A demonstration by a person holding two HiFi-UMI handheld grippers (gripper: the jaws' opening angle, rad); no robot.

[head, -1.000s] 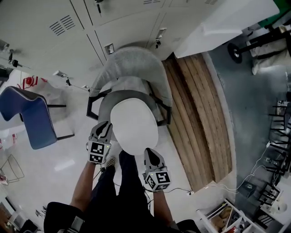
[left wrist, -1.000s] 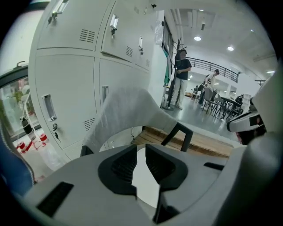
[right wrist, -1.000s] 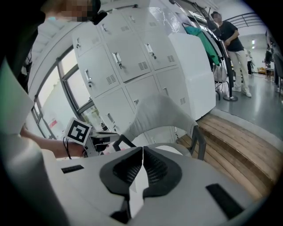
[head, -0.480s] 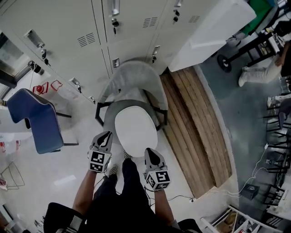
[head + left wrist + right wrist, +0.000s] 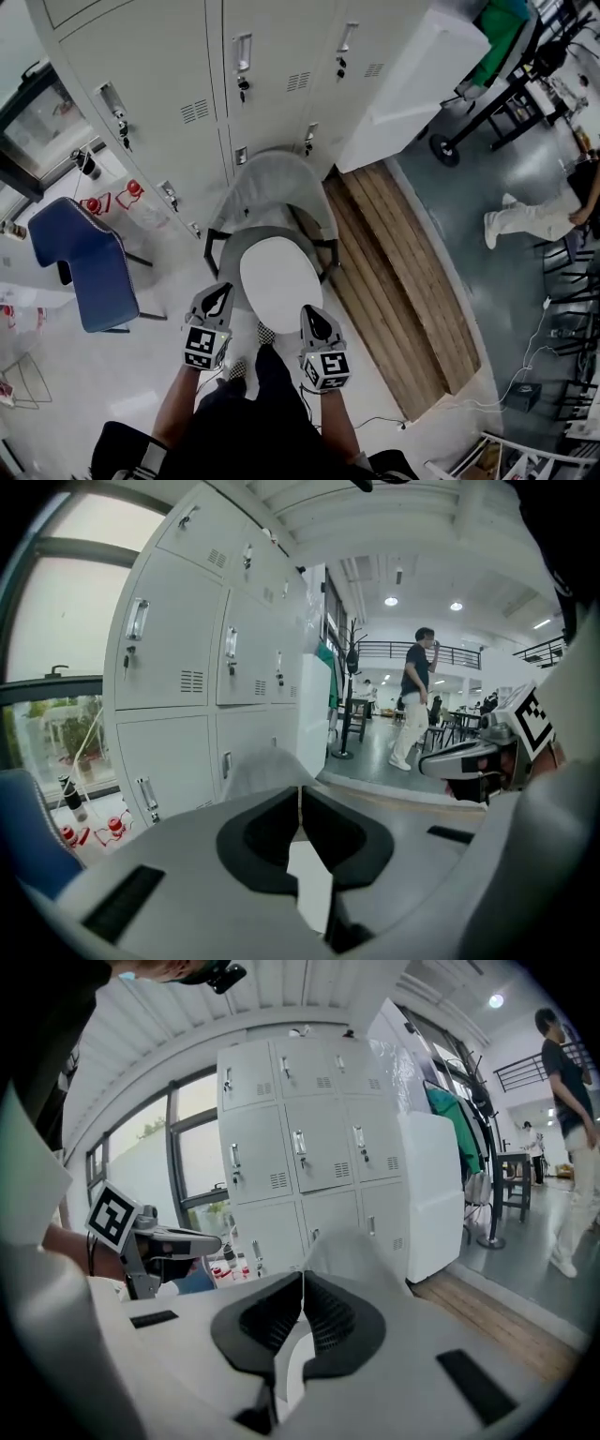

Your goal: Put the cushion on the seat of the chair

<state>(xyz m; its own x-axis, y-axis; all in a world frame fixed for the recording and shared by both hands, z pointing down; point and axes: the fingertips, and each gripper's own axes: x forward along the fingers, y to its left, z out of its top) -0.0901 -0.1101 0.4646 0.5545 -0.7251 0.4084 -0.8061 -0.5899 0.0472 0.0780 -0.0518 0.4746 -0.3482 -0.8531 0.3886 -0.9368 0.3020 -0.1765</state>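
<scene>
White and oval, the cushion [image 5: 281, 281] lies flat on the seat of the grey chair [image 5: 274, 187], filling most of it, with the curved backrest rising behind. The left gripper [image 5: 217, 294] and the right gripper [image 5: 312, 315] hang at the near edge of that cushion, one at each side. Both point toward the chair. Left gripper view: jaws pressed together with nothing between them. Right gripper view: the same, ribbed jaws together and empty.

Around the chair it is crowded. Grey metal lockers [image 5: 234, 84] stand right behind the backrest. A blue chair [image 5: 80, 262] sits well off to the left, with small red-and-white items [image 5: 108, 200] on the floor near it. Wooden boards [image 5: 398, 272] run along the floor just beside the grey chair on the right, and a white cabinet [image 5: 412, 75] stands at their far end. Farther right, a person [image 5: 539, 211] bends over on the dark floor. The wearer's dark trouser legs [image 5: 253, 412] stand between the two grippers, just short of the seat.
</scene>
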